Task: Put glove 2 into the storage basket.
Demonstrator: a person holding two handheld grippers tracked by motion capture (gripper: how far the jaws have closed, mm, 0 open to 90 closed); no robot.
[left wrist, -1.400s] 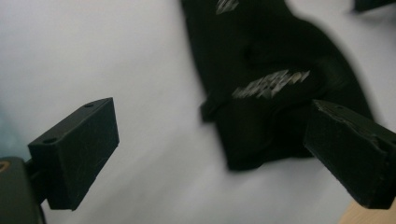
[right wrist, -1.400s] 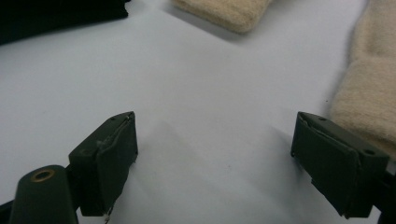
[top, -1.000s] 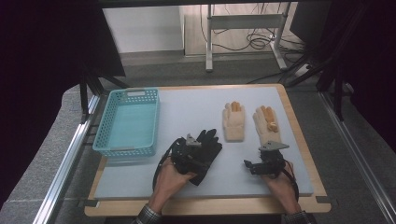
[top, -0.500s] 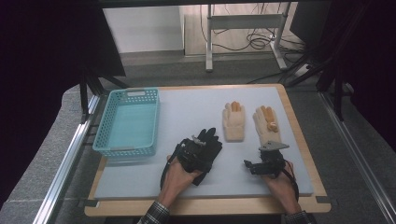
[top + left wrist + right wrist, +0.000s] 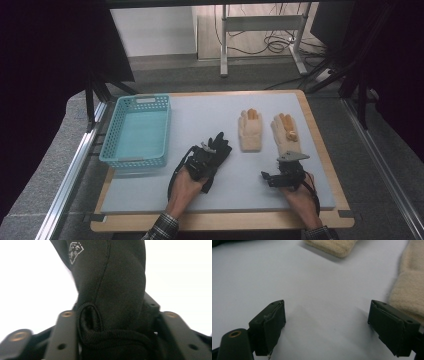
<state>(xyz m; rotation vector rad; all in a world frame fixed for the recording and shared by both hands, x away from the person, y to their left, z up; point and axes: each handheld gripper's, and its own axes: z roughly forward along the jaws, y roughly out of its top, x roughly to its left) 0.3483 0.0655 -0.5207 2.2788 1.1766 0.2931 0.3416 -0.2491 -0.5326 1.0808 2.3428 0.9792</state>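
Under both grippers lies a pale grey-blue mat [image 5: 165, 197] on a wooden-edged table [image 5: 325, 150], with a dark grey floor around it and metal rails along either side.

Nearest the person, the left gripper [image 5: 206, 159] sits over the cuff end of a black glove [image 5: 218, 148]; its jaws have just been closing and now pinch the cuff, whose hemmed edge [image 5: 112, 336] bunches between the two black jaws in the left gripper view, the glove's back with a small white diamond logo [image 5: 75, 250] running away ahead of it.

To its right, well apart, the right gripper [image 5: 278, 175] rests low over bare mat with its jaws spread wide and nothing between them [image 5: 327, 322].

Just ahead of the right gripper lies a beige glove with orange fingertips [image 5: 286, 133], its cuff close to the right-hand jaw; a second beige glove [image 5: 250, 129] lies beside it, ahead and to the left.

Left of the left gripper, near the mat's edge, stands a turquoise plastic basket [image 5: 111, 145].

Farther off, beyond the table, are a white wall panel, a metal frame's legs [image 5: 260, 22] and loose cables on a light floor.
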